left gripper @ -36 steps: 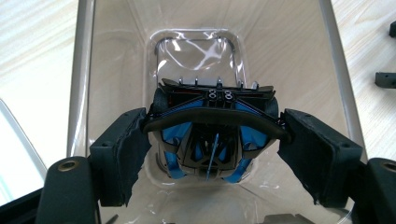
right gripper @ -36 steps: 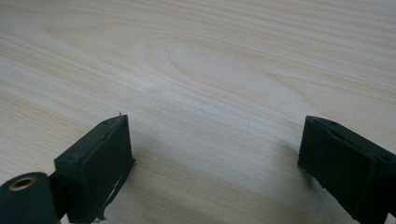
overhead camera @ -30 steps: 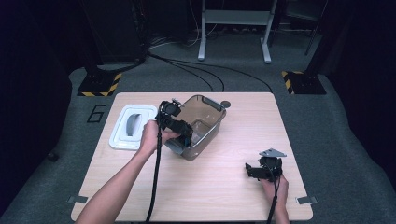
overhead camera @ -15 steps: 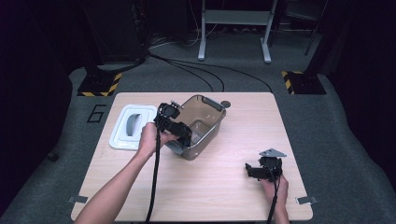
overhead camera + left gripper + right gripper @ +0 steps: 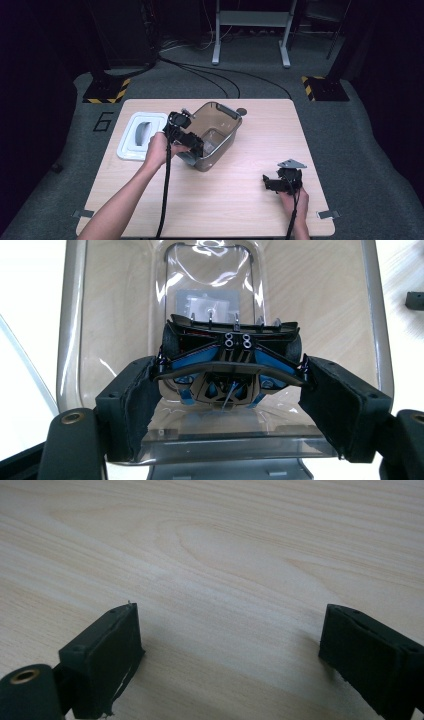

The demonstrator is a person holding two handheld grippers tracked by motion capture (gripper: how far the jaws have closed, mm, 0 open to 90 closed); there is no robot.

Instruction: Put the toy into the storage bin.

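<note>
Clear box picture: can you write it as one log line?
left gripper: open, at clear box rim | right gripper: open, idle on table

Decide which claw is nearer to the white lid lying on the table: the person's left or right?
Left. The left claw is at the clear container's near rim, just right of the white lid. The right claw rests far across the table, near its front right edge.

A light wooden table point(image 5: 235, 210) stands on grey carpet. Near its far left corner lies a white lid point(image 5: 140, 136). Just right of that, a clear grey-rimmed tub point(image 5: 216, 131) sits tilted, the left gripper point(image 5: 183, 135) at its near rim. The right gripper point(image 5: 283, 180) rests low toward the near right corner, well apart.
</note>
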